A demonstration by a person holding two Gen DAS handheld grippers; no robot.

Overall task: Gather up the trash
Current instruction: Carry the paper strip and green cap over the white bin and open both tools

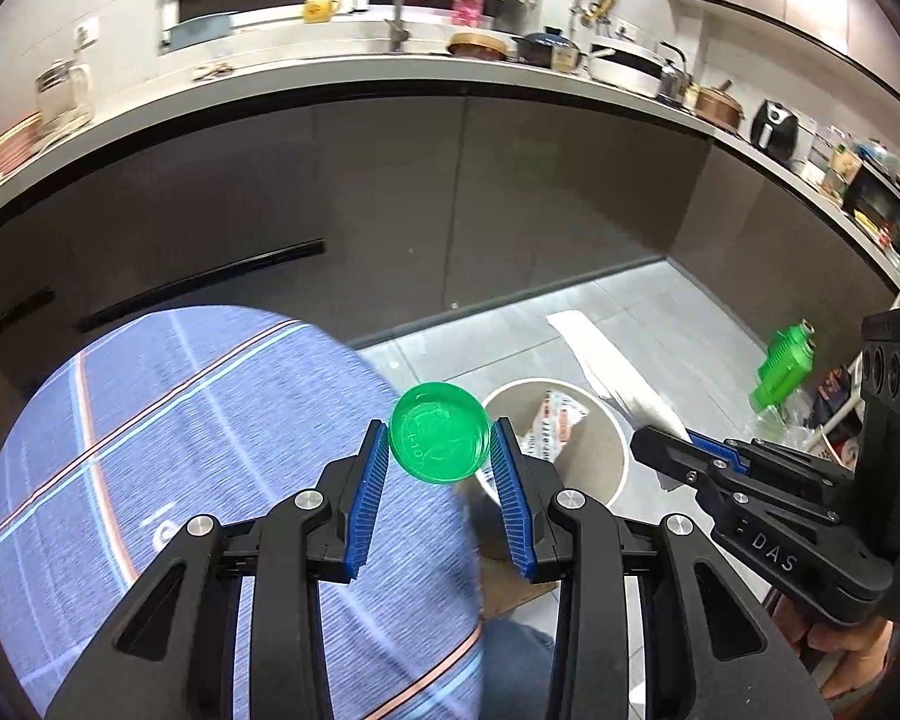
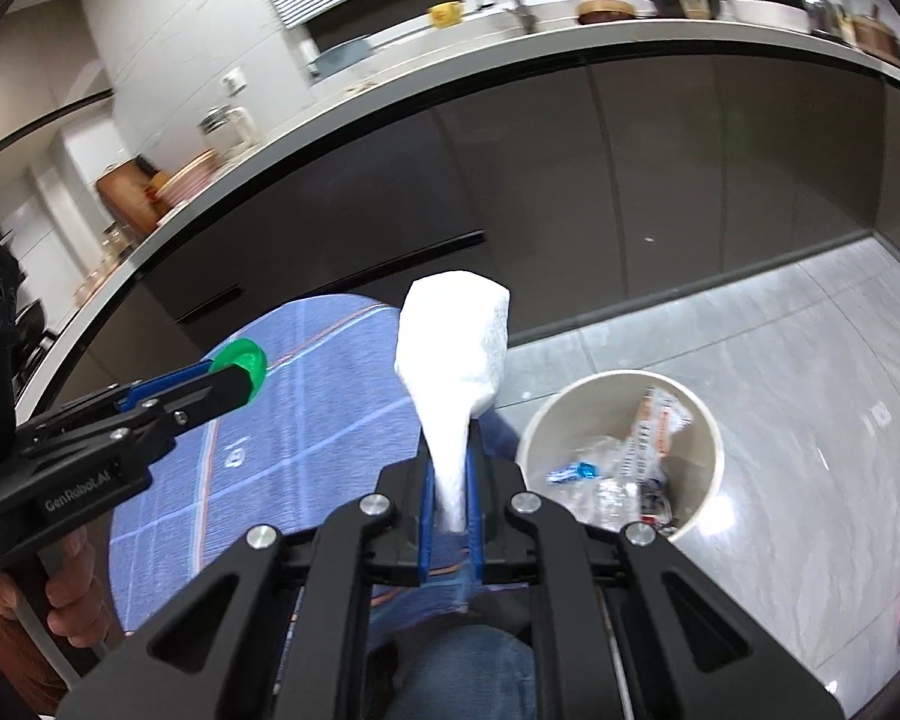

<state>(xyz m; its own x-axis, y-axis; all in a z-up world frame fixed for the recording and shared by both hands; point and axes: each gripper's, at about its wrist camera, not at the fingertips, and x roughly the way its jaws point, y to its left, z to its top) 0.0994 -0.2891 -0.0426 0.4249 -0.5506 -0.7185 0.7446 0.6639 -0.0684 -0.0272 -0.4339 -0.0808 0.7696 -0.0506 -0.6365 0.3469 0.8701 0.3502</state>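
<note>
Left gripper [image 1: 439, 447] clamps green bottle cap [image 1: 439, 441]; right gripper [image 2: 450, 495] pinches white tissue [image 2: 453, 348]. Centre each above the bin [image 2: 711, 420] ahead-right before releasing.

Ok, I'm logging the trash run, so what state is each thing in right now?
Left tongs: shut on green cap.
Right tongs: shut on white tissue.
Bin: upright, open, trash inside.
Green bottle: on the floor, not yet collected.
</note>
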